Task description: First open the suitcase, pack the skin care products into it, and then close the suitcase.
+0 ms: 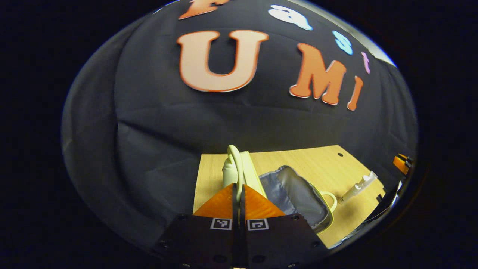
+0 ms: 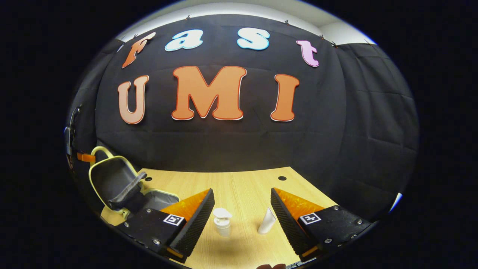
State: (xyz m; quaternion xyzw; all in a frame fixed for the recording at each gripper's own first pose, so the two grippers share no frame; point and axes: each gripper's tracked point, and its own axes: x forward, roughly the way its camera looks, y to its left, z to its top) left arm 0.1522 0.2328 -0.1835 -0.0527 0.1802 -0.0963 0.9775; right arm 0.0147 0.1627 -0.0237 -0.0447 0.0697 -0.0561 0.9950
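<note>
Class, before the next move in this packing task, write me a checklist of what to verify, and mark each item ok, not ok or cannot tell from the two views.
1. Suitcase open, lid raised: ok.
2. Left gripper shut on the lid's edge: ok, fingers closed on it.
3. Right gripper open for a pick: ok.
4. Pump bottle upright between its fingers, not yet touched: ok.
5. Tube clear of the right finger: cannot tell, it stands very near.
6. Products packed: not ok, both on the table.
</note>
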